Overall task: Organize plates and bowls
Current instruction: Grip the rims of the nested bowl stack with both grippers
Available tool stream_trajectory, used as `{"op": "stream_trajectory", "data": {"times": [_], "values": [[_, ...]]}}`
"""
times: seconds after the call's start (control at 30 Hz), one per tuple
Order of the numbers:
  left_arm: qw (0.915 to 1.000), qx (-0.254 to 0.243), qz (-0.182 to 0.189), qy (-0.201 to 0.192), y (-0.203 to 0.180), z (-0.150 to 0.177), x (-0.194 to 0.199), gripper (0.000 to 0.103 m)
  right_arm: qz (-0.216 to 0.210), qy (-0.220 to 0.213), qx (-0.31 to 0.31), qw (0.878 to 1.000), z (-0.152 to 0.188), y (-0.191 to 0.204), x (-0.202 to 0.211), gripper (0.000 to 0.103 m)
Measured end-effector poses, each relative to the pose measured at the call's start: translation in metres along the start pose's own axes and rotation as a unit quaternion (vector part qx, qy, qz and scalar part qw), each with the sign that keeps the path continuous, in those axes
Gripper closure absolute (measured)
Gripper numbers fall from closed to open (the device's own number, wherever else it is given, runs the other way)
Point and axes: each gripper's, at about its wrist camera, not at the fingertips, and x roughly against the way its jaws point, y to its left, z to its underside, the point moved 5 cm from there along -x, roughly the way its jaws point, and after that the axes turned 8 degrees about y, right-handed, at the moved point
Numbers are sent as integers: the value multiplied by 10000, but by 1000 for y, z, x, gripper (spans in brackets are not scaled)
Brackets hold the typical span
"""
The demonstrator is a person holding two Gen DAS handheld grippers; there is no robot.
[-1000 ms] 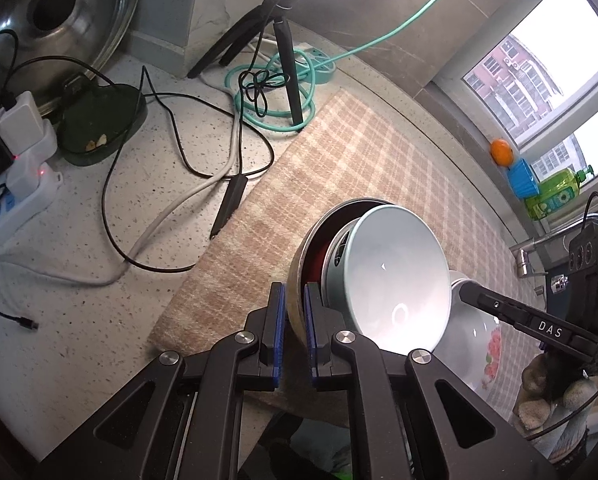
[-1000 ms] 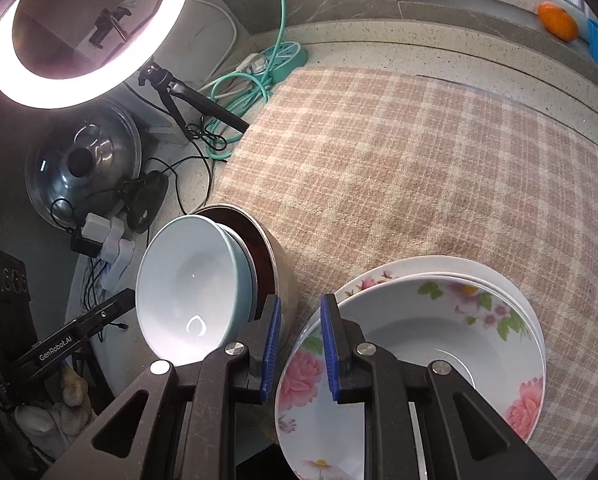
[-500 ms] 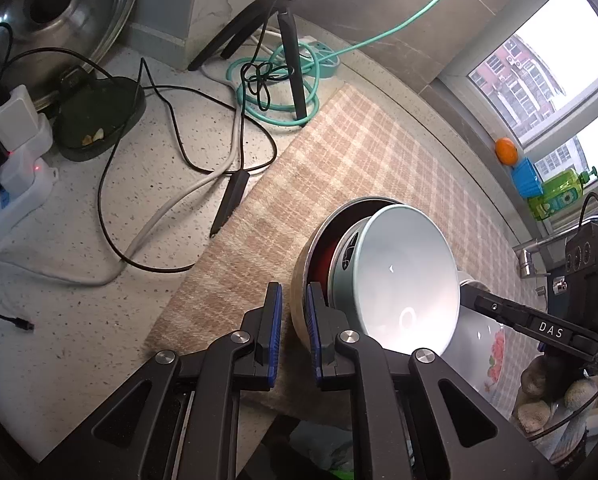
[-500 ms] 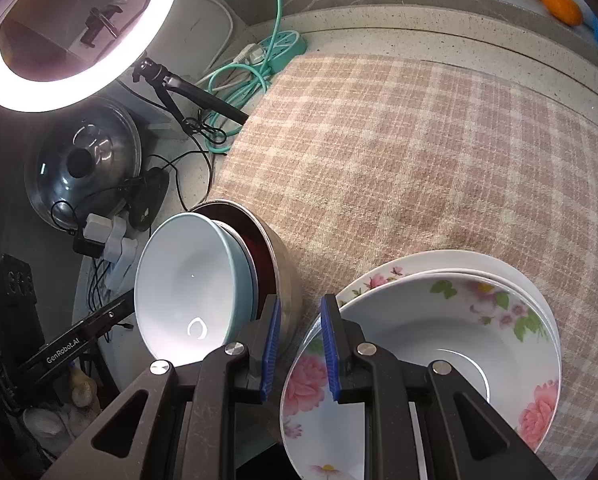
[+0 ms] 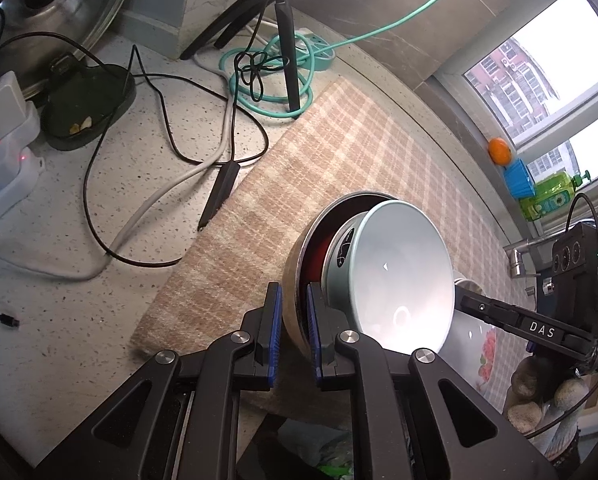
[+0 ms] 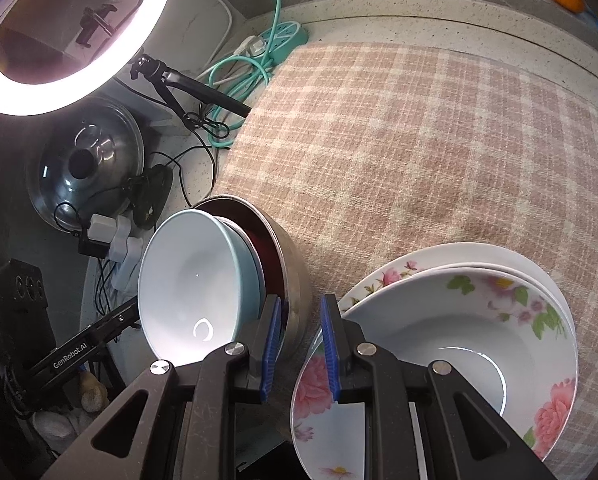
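Left gripper (image 5: 293,326): jaws clenched on the near rim of the steel bowl (image 5: 295,280); one blue pad outside the wall, one inside. Narrow gap, filled by the rim. Bowl is tilted up on its side over the plaid cloth (image 5: 339,152), opening facing right of the fingers.

A pale blue bowl (image 5: 399,276) is nested inside it, leaning the same way, just right of the inner finger. Small dark print on its outer wall, not readable.

Right gripper (image 6: 297,338): jaws parted a little wider, straddling the near rim of the floral plate stack (image 6: 459,344). Whether the pads actually press the rim, cannot tell. Steel bowl sits just left of its left finger.

Readable text: "DAS" on the right gripper body in the left view, "GenRobot.AI" on the left gripper body in the right view.
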Motion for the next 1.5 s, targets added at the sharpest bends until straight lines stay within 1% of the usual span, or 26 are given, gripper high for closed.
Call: {"op": "stream_trajectory", "data": {"times": [0.23,0.33,0.47,0.63,0.93,1.2,1.5], "values": [[10000,-26,27,71,0,-2,-7,92,-32,117,-33,9999,0,1,-8,85],[9998,1,102,157,0,-2,-12,93,-37,157,-25,9999,1,2,-10,85],[9997,55,121,227,3,-3,-18,95,-65,207,-59,9997,0,2,-13,85],[9995,92,186,241,5,-4,-18,95,-81,276,-36,9996,1,5,-16,91],[9998,42,43,164,1,-3,-17,95,17,283,-7,9996,0,6,-16,91],[10000,-5,-27,75,0,-3,-11,95,-1,272,45,9996,1,9,-14,91],[9999,-105,1,-89,-11,-5,4,95,-55,162,58,9998,3,14,2,91]]}}
